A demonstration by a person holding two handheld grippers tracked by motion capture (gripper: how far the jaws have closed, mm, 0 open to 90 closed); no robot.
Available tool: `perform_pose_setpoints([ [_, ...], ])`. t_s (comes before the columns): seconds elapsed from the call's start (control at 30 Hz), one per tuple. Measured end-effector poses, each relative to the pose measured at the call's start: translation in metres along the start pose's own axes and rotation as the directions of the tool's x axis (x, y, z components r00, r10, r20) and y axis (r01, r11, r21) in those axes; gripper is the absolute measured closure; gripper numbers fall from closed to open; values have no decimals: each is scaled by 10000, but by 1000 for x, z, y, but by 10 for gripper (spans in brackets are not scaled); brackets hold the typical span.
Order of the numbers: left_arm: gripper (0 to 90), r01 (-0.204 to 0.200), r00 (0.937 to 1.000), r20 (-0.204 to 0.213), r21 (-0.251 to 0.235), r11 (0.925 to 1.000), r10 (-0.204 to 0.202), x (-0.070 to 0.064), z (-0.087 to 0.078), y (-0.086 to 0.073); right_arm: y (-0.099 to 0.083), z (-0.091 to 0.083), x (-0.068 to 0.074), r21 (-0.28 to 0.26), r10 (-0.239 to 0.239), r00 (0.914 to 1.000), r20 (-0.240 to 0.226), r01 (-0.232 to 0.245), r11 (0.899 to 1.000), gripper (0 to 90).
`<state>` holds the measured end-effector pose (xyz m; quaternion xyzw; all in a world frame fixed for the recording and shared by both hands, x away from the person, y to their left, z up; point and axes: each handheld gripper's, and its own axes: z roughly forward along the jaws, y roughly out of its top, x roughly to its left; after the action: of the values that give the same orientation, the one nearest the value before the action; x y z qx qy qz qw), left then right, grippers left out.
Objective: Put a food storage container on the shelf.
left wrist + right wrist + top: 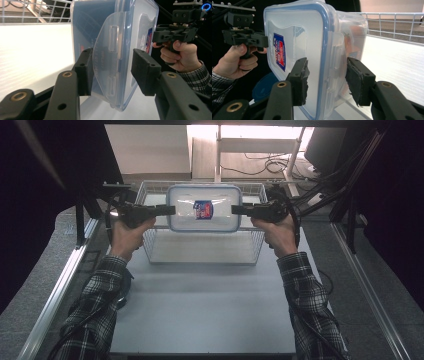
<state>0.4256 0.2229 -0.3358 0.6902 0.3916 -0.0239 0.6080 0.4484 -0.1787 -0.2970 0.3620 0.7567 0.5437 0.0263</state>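
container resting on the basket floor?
No. In the high view the container hangs above the basket, held between both grippers.

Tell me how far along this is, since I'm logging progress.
Done: the lid is on the plastic box. In hand: the left gripper and right gripper flank its short ends, holding it above the wire basket, though the jaws look slightly apart. Left: setting it down, probably in the basket.

the plastic container (204, 209) hangs above the wire basket (202, 254), whose walls hem it at both sides and behind; the near table (200, 305) lies open before it
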Motion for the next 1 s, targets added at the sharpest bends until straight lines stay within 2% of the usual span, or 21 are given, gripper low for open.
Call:
perform_pose_setpoints([
  [0.3,535,395,9992,-102,-162,9991,-397,10,2,3,6,12,-8,-86,269,9996,-28,-269,9996,524],
  [0.53,496,45,9979,-640,-256,9997,-61,6,7,5,5,16,-8,-293,244,9994,250,-237,9993,500],
  [0.77,473,-161,9963,-847,-154,9998,147,4,9,7,5,17,-8,-355,207,9993,304,-196,9992,494],
  [0.9,472,-129,9969,-778,-192,9997,113,6,9,5,4,17,-9,-393,232,9992,330,-219,9990,492],
  [0.97,468,-222,9965,-806,-107,9997,212,6,10,5,5,18,-8,-388,170,9987,473,-151,9991,482],
  [1.0,460,-287,9959,-862,-87,9996,278,6,10,5,4,19,-7,-299,43,9975,701,-22,9996,482],
])
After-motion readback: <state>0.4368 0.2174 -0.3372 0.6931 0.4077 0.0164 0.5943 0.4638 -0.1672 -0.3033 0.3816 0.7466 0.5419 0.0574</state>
